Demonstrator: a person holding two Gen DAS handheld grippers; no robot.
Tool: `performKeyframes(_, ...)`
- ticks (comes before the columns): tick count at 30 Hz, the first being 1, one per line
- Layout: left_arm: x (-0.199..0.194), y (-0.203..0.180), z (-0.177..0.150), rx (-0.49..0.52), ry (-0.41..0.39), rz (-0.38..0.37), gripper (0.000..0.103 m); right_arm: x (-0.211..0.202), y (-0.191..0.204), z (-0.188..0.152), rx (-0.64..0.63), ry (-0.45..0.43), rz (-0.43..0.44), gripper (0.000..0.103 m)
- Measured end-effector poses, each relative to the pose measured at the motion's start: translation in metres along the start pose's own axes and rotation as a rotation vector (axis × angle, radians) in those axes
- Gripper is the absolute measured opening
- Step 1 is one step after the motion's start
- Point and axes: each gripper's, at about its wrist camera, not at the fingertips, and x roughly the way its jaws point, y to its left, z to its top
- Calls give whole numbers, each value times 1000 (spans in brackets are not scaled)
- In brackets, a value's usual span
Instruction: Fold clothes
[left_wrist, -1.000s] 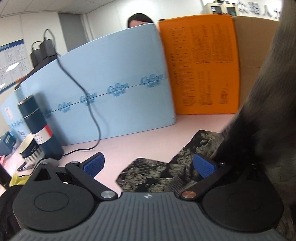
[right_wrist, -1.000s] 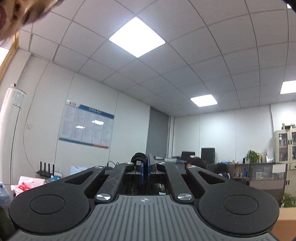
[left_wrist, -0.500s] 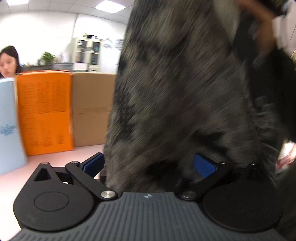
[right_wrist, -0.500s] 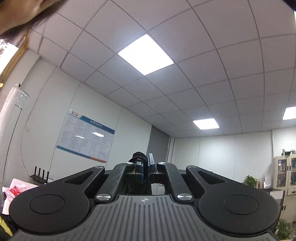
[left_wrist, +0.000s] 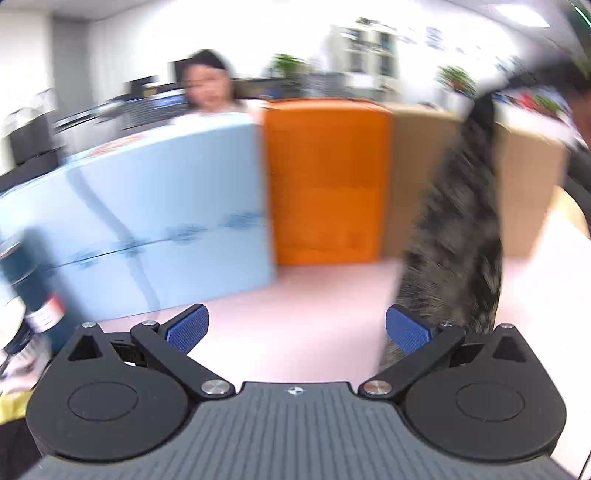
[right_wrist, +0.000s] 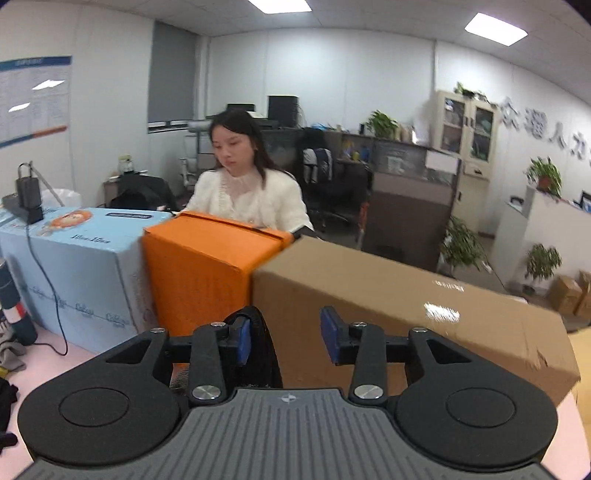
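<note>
A dark patterned garment (left_wrist: 458, 236) hangs blurred at the right of the left wrist view, just behind the right fingertip. My left gripper (left_wrist: 295, 328) is open and empty above the pink table (left_wrist: 295, 295). My right gripper (right_wrist: 286, 338) is open, level with the boxes. A strip of dark fabric (right_wrist: 258, 350) lies against its left blue pad (right_wrist: 243, 339) and between the jaws. Whether it still hangs on that pad I cannot tell.
A light blue box (right_wrist: 74, 266), an orange box (right_wrist: 207, 269) and a brown cardboard box (right_wrist: 406, 314) stand in a row along the table's far side. A dark blue flask (left_wrist: 33, 295) stands at the left. A woman (right_wrist: 243, 184) sits behind the boxes.
My right gripper was shut and pointing at the ceiling; it has opened and tilted down to face the boxes. The garment has swung from in front of my left gripper to its right.
</note>
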Motion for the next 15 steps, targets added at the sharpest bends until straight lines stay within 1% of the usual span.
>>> performKeyframes(1,-2,7,4,-11,-5,29,103,3,-5,-4,39,11,5,44)
performKeyframes(4,-9,30,18,-46,-20,117,103,11,-1,-8,101,38,14,50)
performKeyframes(5,-11,37,22,-57,-25,146,103,14,1,-6,98,51,18,56)
performKeyframes(7,-16,52,31,-80,-35,205,103,12,4,-10,56,104,-12,66)
performKeyframes(9,-21,67,40,-102,-46,264,103,2,6,-13,18,137,-66,66)
performKeyframes(10,-23,75,45,-114,-51,293,103,-2,5,-10,18,135,-54,66)
performKeyframes(12,-35,68,63,-94,-103,296,103,-14,2,-1,4,112,-50,70)
performKeyframes(13,-38,66,71,-78,-116,291,103,-21,0,5,-11,94,-56,72)
performKeyframes(15,-44,63,87,-44,-139,278,103,-45,-5,17,-50,38,-79,74)
